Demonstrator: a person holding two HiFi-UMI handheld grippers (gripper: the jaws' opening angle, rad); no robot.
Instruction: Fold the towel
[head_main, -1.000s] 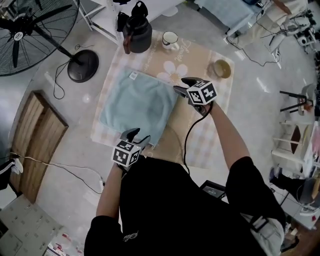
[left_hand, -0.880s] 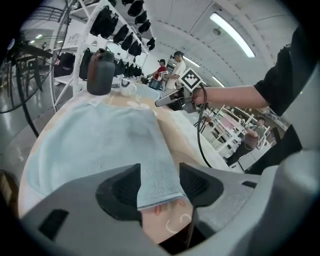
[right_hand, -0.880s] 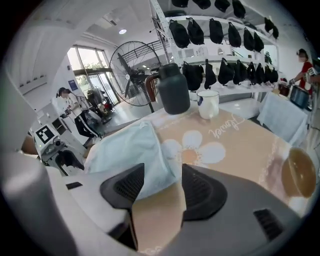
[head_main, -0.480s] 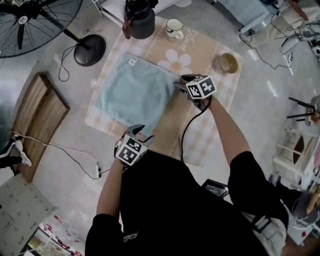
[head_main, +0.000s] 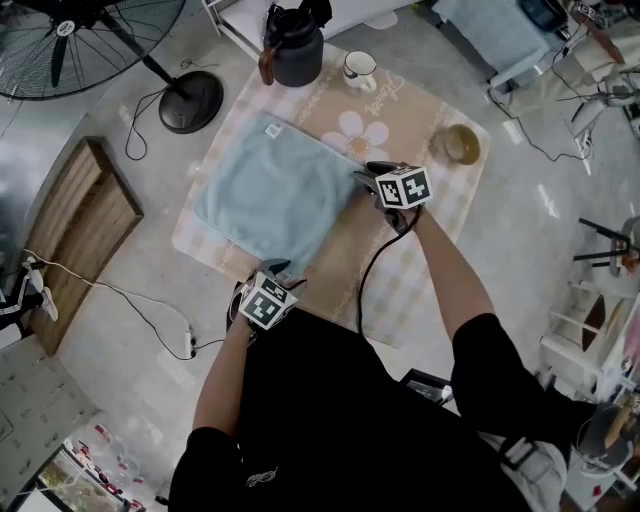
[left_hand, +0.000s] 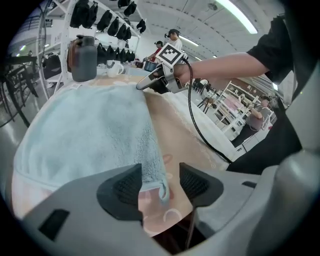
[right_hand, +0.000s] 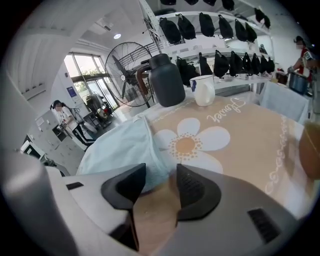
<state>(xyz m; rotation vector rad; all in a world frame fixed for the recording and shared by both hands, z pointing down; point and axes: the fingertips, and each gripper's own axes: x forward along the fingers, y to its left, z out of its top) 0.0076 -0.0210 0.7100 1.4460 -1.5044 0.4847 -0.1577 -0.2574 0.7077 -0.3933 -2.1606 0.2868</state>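
- Two claws stand spread: your left gripper (left_hand: 160, 184) straddles the corner of the towel (head_main: 275, 190) nearest you.
- Your right gripper (right_hand: 159, 186), jaws just closing, straddles the right-hand corner without pinching it.
- Towel lies flat on the mat (head_main: 425, 215).

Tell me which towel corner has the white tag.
The far corner of the towel, the one nearest the dark jug. The white tag lies just inside that corner. The other three corners show no tag in the head view.

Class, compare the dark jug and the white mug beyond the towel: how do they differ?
The jug is dark grey and tall; the mug is white and much shorter. The jug has a lid; the mug is open-topped. Both stand upright on the flowered mat.
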